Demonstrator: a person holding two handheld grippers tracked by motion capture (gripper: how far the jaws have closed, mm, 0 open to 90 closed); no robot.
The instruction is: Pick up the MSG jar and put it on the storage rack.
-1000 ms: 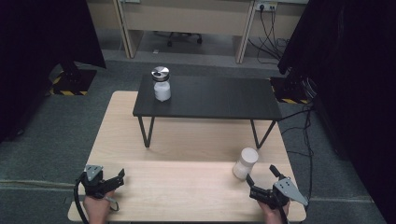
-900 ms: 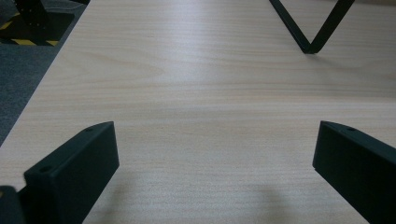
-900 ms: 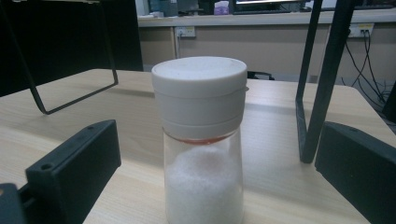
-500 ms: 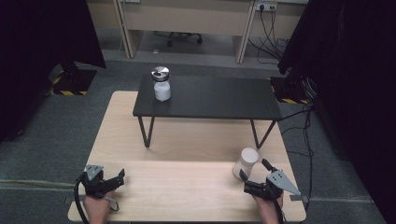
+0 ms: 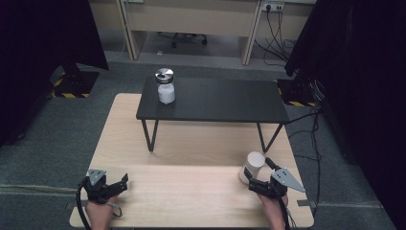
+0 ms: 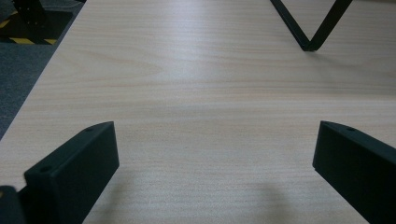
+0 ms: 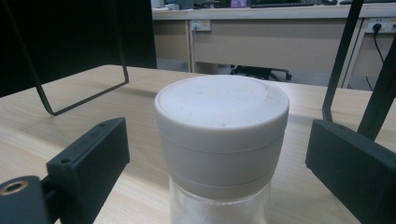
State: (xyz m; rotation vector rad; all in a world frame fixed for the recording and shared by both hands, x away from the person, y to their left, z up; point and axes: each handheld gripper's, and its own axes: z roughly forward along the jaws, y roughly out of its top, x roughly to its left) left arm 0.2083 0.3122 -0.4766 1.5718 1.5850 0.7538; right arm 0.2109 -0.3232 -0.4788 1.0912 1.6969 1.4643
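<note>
Light wood table point(image 5: 191, 191) fills the lower half of the high view, with a small black table point(image 5: 215, 100) standing on its far part. Left gripper point(image 5: 112, 186) sits at lower left of the high view, held by a hand point(image 5: 98, 211); jaws spread wide, nothing between them, just bare wood under them in the left gripper view. Right gripper point(image 5: 261, 178) at lower right of the high view, held by the other hand point(image 5: 272, 208), jaws wide open. White-capped jar point(image 7: 222, 140) stands upright on the wood, centred between the right jaws in the right gripper view, gaps on both sides, not touching as far as I can tell. The jar's body is clear below the cap, contents hard to make out. Second jar with a metal lid point(image 5: 165, 86) stands upright at the upper-left end of the black table, well apart from both grippers.
</note>
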